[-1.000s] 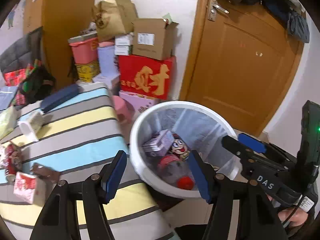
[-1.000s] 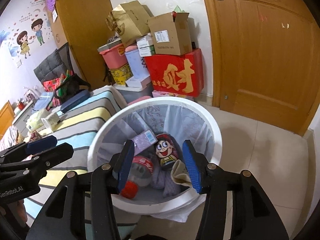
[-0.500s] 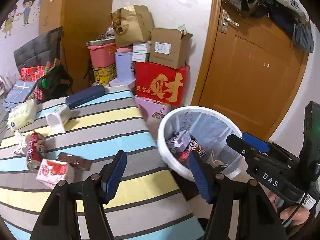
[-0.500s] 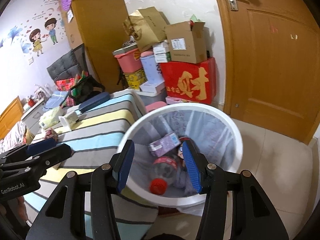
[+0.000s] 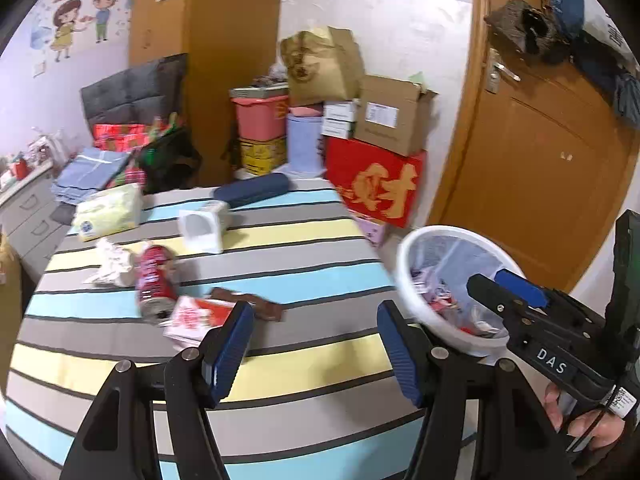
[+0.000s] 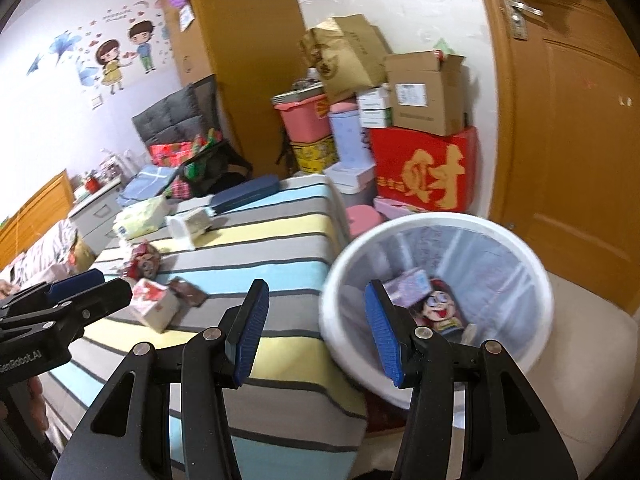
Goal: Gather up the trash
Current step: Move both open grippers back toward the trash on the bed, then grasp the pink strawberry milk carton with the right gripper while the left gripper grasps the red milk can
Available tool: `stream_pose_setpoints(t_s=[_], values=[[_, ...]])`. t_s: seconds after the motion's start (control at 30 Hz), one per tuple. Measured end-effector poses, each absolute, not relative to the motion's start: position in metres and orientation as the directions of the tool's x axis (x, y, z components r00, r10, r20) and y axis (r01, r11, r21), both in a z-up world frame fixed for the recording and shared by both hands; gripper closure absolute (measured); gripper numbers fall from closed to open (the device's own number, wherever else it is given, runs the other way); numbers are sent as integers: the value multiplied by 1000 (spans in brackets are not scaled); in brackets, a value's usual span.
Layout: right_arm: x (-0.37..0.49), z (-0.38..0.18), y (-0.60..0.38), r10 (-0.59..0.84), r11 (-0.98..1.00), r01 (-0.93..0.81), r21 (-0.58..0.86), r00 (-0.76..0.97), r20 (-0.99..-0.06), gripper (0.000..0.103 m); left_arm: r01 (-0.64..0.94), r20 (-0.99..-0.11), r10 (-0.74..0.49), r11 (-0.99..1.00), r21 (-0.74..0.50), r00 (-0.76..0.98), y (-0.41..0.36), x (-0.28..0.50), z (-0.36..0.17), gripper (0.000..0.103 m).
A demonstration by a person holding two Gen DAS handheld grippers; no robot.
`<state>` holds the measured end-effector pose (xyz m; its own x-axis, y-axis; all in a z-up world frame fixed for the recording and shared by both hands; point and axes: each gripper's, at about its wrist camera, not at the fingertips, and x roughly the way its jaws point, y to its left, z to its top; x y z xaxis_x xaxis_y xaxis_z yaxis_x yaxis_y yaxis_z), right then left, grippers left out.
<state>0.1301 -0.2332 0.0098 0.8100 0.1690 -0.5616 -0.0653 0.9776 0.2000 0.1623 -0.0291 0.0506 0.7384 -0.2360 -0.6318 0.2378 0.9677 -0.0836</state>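
- The left gripper [image 5: 314, 346] points down at a slant over the near part of a striped bed [image 5: 280, 248], its blue pads spread with nothing between them.
- The right gripper [image 6: 316, 328] also tilts downward, straddling the edge of the bed and the rim of a white bin [image 6: 536, 276]; its pads are spread and empty too.
- In the left view, a hand [image 5: 588, 428] grips the handle of the right gripper at the lower right corner.
- The trash lies on the bed, towards its left side: a crushed red can [image 5: 154, 280], a crumpled white paper [image 5: 112, 264] just beside it, a red-and-white carton [image 5: 196, 318] and a brown wrapper [image 5: 248, 304] touching the carton's far edge.
- Farther up the bed sit a white box [image 5: 202, 228] lying on its side, a pack of tissues [image 5: 108, 210] and a dark blue case [image 5: 252, 190].
- The bin stands on the floor against the right side of the bed, lined with a clear bag; it already holds a small purple box [image 6: 408, 282], a cartoon-faced packet [image 6: 438, 308] and other bits too blurred to name.
- Behind the bed, a stack of boxes leans against the wall: a red box [image 5: 376, 182] with gold lettering, a cardboard box [image 5: 394, 114] on top, a pink tub [image 5: 260, 118].
- A wooden door [image 5: 532, 152] stands to the right, and cartoon stickers [image 6: 124, 56] decorate the left wall.
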Motion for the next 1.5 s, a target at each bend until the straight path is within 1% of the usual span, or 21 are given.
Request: stream_pose_setpoints(t_s=[0.33, 0.43, 0.63, 0.77, 0.87, 1.0, 1.13, 1.2, 1.3, 1.43, 1.47, 1.5], values=[[138, 8, -183, 258, 966, -193, 173, 784, -565, 51, 120, -622, -178, 984, -135, 763, 53, 162, 53, 39], [140, 6, -169, 291, 957, -238, 167, 769, -570, 49, 69, -627, -137, 989, -131, 767, 77, 163, 50, 37], [149, 2, -134, 356, 927, -352, 128, 724, -591, 44, 23, -651, -115, 989, -149, 750, 111, 169, 39, 36], [153, -2, -116, 396, 904, -410, 121, 698, -597, 44, 20, -664, -126, 986, -165, 737, 125, 176, 32, 36], [157, -3, -105, 429, 884, -451, 124, 675, -601, 44, 8, -673, -108, 989, -151, 731, 131, 181, 29, 36], [164, -7, -89, 466, 848, -521, 101, 639, -612, 44, 21, -680, -133, 985, -170, 721, 137, 191, 25, 36], [180, -13, -78, 507, 799, -592, 105, 570, -646, 44, 26, -690, -135, 986, -167, 711, 140, 203, 20, 36], [184, -16, -73, 504, 788, -610, 86, 557, -660, 44, 32, -696, -153, 982, -184, 702, 142, 211, 18, 36], [186, -18, -65, 470, 778, -628, 22, 558, -684, 44, 44, -701, -152, 985, -170, 696, 141, 223, 18, 36], [192, -20, -59, 490, 738, -675, 29, 506, -710, 44, 51, -698, -173, 980, -192, 695, 143, 235, 20, 36], [193, -20, -58, 491, 733, -680, 26, 502, -712, 43, 50, -697, -170, 981, -189, 697, 143, 237, 20, 36], [194, -21, -57, 495, 726, -687, 29, 492, -716, 37, 50, -698, -165, 982, -182, 697, 143, 240, 20, 36]])
